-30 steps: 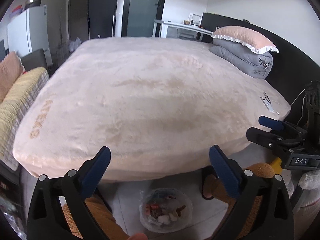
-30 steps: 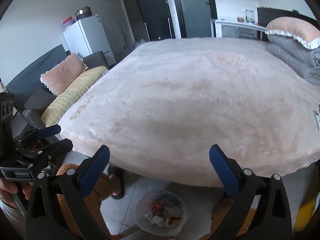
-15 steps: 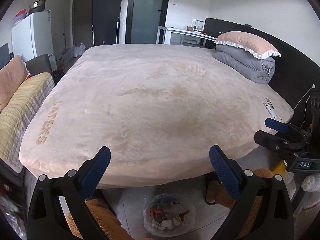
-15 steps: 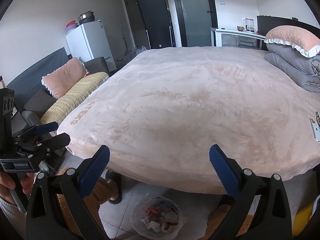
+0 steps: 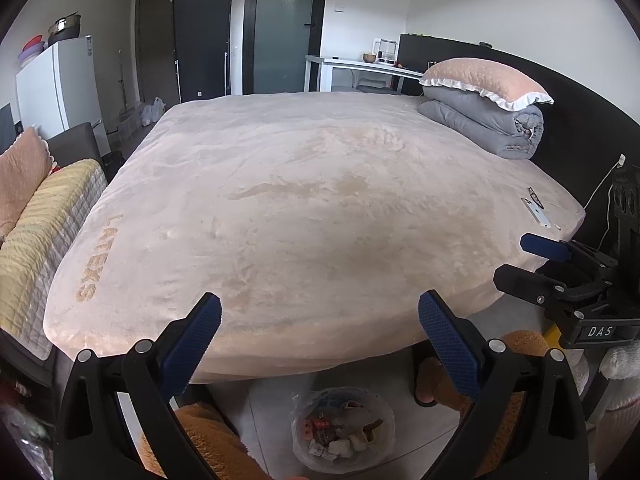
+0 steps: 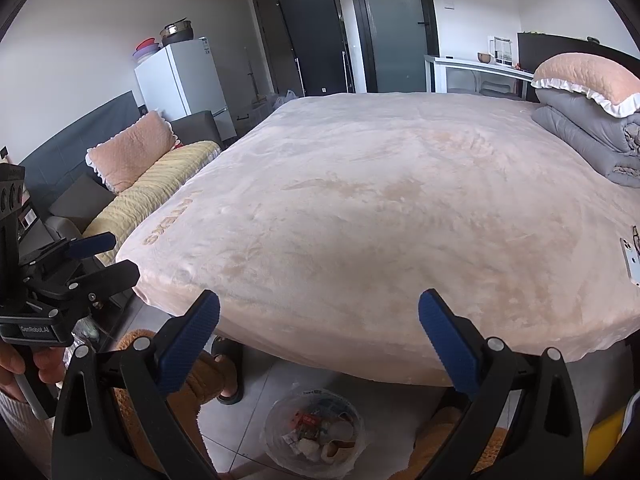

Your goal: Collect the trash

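A small bin lined with a clear bag (image 5: 344,428) stands on the floor at the foot of the bed, holding wrappers and crumpled paper. It shows again in the right wrist view as the bin (image 6: 314,432). My left gripper (image 5: 320,340) hangs open above the bin and the bed's edge, nothing between its blue pads. My right gripper (image 6: 320,340) is open too and holds nothing. Each shows in the other's view: the right gripper (image 5: 516,260) at the right side, the left gripper (image 6: 122,258) at the left, held by a hand.
A wide pink bed (image 5: 312,200) fills the middle. A white phone (image 5: 536,212) lies near its right edge, and a folded grey quilt with a pillow (image 5: 488,116) sits at the far right. A sofa (image 6: 152,188) stands left. The person's slippered feet (image 6: 228,376) flank the bin.
Both grippers have risen and tilted up, so the bed lies lower and more of the room shows. Their fingers stay open. The bin has not moved.
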